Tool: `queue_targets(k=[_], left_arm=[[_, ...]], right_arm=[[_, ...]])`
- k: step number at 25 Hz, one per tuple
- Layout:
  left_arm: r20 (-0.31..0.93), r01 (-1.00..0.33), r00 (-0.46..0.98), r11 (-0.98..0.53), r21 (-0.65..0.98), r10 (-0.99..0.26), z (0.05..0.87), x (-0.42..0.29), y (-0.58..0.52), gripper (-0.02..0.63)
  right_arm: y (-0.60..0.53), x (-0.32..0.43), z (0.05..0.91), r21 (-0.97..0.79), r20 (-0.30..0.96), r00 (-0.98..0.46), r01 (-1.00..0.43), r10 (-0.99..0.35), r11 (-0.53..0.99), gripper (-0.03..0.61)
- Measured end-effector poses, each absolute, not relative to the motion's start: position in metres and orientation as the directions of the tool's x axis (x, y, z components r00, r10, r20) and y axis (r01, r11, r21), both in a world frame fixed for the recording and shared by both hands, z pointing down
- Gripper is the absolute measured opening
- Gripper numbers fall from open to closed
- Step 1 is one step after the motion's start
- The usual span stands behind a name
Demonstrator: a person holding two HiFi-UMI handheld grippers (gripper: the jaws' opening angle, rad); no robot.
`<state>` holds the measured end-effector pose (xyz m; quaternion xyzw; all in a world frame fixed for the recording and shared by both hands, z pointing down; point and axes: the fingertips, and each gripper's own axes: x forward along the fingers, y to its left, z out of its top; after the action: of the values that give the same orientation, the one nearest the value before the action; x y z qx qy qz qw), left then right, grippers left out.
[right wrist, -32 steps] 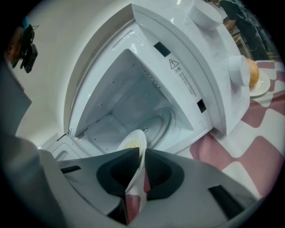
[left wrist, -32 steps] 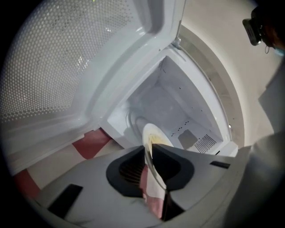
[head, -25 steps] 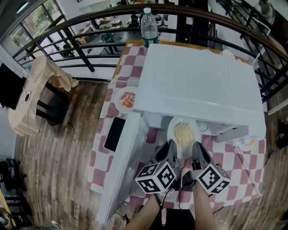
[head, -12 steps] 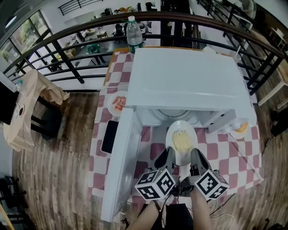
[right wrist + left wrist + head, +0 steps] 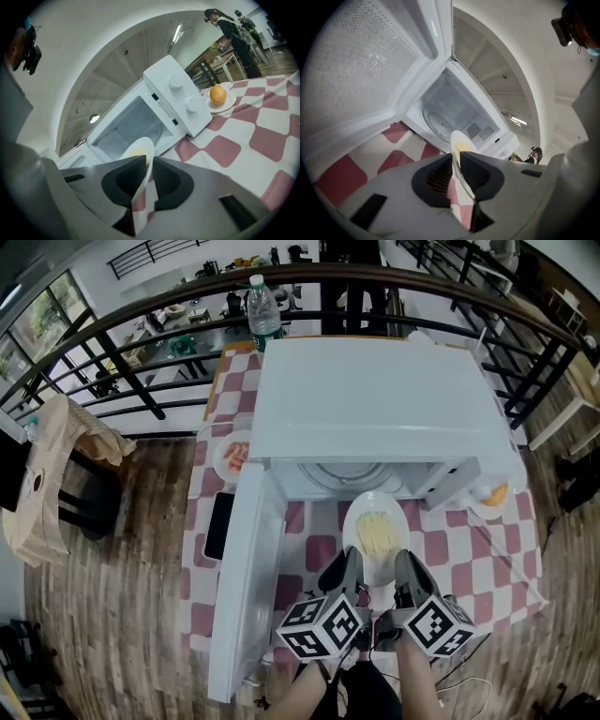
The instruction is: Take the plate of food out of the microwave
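In the head view the plate (image 5: 373,507) of noodles (image 5: 377,532) sits just outside the microwave (image 5: 375,399), over the checked cloth (image 5: 452,554) and right of the open door (image 5: 246,587). The left gripper (image 5: 343,568) and right gripper (image 5: 405,568) are side by side at its near rim. The left gripper view shows narrow jaws clamped on the plate's edge, with the turntable (image 5: 438,124) in the cavity beyond. The right gripper view shows the same narrow clamp on the rim, and an orange (image 5: 218,94) on a saucer (image 5: 230,104) beside the microwave.

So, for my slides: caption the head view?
Left hand-held gripper and right hand-held gripper grip the plate of food just outside the open microwave.
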<state>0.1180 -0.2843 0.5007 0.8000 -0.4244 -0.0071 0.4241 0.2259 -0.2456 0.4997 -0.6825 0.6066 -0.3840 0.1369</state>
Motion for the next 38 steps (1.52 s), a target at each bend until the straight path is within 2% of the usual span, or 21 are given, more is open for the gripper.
queue_targets(k=[12,38], left_arm=[[0.341,-0.695,0.605,-0.269,0.667,-0.719,0.490,0.115,-0.254,0.072],[0.284,-0.699,0.534,-0.227,0.678,-0.796,0.454,0.089,-0.100,0.067]], right_arm=[[-0.219,0.224,0.490,-0.664,0.336,-0.064,-0.724,-0.940,-0.188,0.046],[-0.075,0.201,0.459,-0.681,0.290,-0.156,-0.726,-0.944,-0.089,0.046]])
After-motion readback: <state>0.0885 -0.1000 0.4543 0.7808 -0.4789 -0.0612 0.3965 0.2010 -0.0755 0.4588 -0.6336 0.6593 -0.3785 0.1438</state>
